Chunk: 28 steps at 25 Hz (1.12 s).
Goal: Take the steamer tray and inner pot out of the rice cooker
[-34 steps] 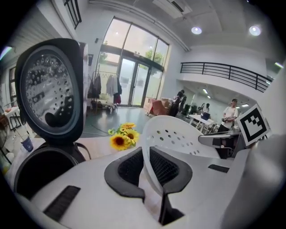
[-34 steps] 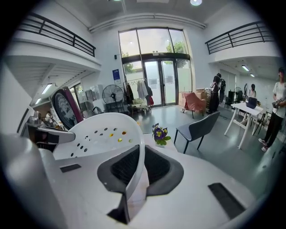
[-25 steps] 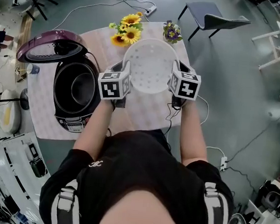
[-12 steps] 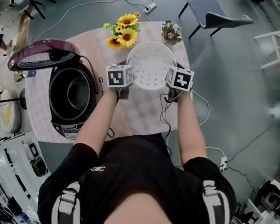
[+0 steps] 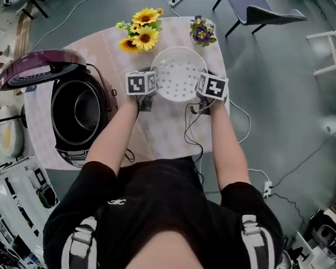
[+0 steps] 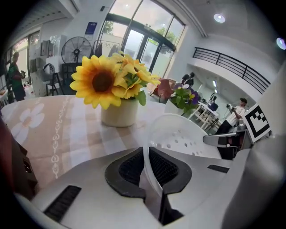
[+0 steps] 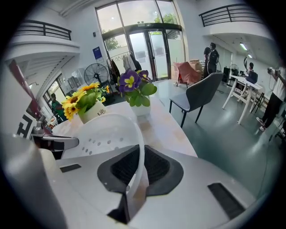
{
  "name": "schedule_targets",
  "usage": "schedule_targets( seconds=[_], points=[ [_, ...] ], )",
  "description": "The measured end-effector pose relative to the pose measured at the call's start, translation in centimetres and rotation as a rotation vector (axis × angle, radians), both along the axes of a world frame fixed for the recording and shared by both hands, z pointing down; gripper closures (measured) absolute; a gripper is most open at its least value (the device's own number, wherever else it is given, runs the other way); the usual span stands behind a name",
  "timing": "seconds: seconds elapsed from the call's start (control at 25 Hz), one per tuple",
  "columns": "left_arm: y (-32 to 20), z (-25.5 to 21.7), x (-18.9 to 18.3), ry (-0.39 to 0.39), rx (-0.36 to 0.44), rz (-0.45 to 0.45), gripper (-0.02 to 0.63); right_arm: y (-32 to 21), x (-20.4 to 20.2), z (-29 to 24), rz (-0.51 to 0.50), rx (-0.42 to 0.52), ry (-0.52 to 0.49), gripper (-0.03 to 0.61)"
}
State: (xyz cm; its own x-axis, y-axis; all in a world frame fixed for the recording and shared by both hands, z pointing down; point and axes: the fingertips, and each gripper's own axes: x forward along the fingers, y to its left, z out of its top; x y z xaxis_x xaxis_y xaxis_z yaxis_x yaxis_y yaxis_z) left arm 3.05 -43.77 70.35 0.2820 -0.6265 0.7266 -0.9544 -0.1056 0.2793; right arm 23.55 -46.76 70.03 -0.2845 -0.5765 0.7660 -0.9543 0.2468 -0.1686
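Observation:
The white perforated steamer tray (image 5: 178,74) is over the table's far right part, held by its rim from both sides. My left gripper (image 5: 147,87) is shut on the tray's left rim (image 6: 147,167), and my right gripper (image 5: 203,90) is shut on the right rim (image 7: 137,172). The rim runs between each pair of black pads. At the table's left stands the black rice cooker (image 5: 75,116) with its purple lid (image 5: 35,68) raised; the dark inner pot (image 5: 84,110) sits inside it. Whether the tray rests on the cloth cannot be told.
A vase of sunflowers (image 5: 137,32) and a small pot of purple flowers (image 5: 203,31) stand just beyond the tray on the checked tablecloth (image 5: 156,130). A black cable (image 5: 190,133) trails over the table's near right. A grey chair (image 5: 256,12) stands on the floor behind.
Both grippers have carried the tray downward and away from me, closer to the tablecloth and the flowers. The grip on both rims has stayed the same.

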Motion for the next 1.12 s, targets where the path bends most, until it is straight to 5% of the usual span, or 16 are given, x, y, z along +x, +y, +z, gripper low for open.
schedule_targets(
  seconds=[0.28, 0.52, 0.72, 1.12],
  points=[
    [0.0, 1.8, 0.3, -0.073, -0.031, 0.051, 0.578, -0.5, 0.0, 1.9, -0.002, -0.040, 0.009, 0.546],
    [-0.2, 0.0, -0.2, -0.099, 0.032, 0.053, 0.526, -1.1, 0.4, 0.6, 0.014, 0.012, -0.011, 0.505],
    [-0.4, -5.1, -0.5, -0.113, 0.162, 0.040, 0.523, -1.4, 1.0, -4.8, 0.057, 0.146, -0.066, 0.505],
    [1.8, -21.0, 0.3, -0.177, 0.561, 0.079, 0.523, 1.6, -1.0, -19.7, -0.001, 0.534, -0.067, 0.505]
  ],
)
